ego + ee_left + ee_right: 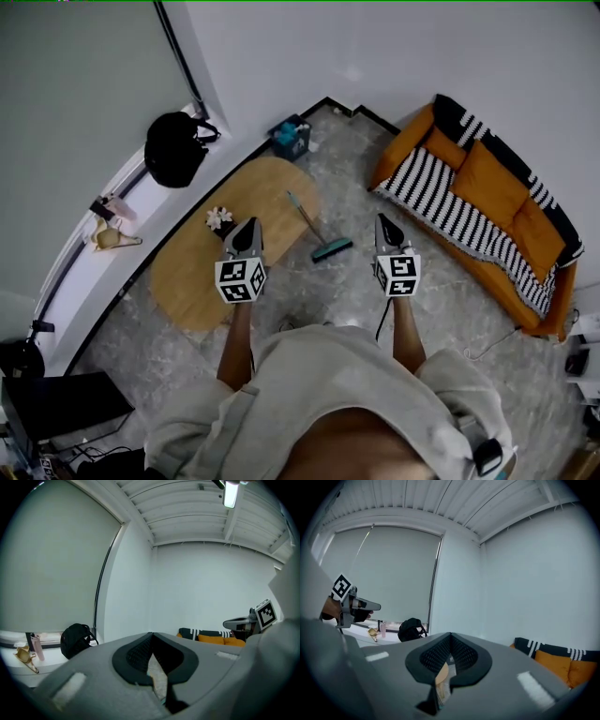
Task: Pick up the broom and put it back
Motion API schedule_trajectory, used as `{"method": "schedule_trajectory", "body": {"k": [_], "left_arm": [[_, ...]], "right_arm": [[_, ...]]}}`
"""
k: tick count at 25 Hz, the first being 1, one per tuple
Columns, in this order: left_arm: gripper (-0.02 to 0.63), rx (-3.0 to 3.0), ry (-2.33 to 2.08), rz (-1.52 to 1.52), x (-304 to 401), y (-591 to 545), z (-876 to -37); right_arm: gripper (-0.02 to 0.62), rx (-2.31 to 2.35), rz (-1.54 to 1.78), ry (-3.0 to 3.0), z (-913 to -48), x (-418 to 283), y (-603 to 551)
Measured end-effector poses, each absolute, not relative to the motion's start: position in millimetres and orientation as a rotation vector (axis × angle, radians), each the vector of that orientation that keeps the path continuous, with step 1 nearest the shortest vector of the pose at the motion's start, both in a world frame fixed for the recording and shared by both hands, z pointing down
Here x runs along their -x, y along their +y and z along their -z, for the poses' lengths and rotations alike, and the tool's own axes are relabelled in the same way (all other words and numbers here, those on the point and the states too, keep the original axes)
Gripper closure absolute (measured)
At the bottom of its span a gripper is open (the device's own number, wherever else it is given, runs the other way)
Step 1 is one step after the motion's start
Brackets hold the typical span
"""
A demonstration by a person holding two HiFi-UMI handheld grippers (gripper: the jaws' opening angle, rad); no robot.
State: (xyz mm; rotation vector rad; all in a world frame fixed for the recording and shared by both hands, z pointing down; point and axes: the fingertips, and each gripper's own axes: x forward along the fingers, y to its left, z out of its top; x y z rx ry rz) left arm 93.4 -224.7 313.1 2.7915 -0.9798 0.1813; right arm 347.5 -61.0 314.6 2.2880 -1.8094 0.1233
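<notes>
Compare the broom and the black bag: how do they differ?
The broom is long and thin with a teal head; the bag is rounded and black. The broom lies on the floor; the bag sits on the windowsill. Neither is being held.

Oval wooden table (202, 272), orange striped sofa (497, 187), black bag (173, 148).

Soft, even light; ceiling lamp (230, 494) glares; gripper views bulge, dark-cornered.
</notes>
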Motion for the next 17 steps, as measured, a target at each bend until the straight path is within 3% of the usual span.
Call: {"method": "schedule_trajectory", "body": {"k": [17], "left_arm": [[0.603, -2.799, -0.967, -0.199, -101.2, -231.2, -314.2]], "right_arm": [[0.595, -2.293, -0.122, -1.832, -311.4, -343.4, -70.9]]}}
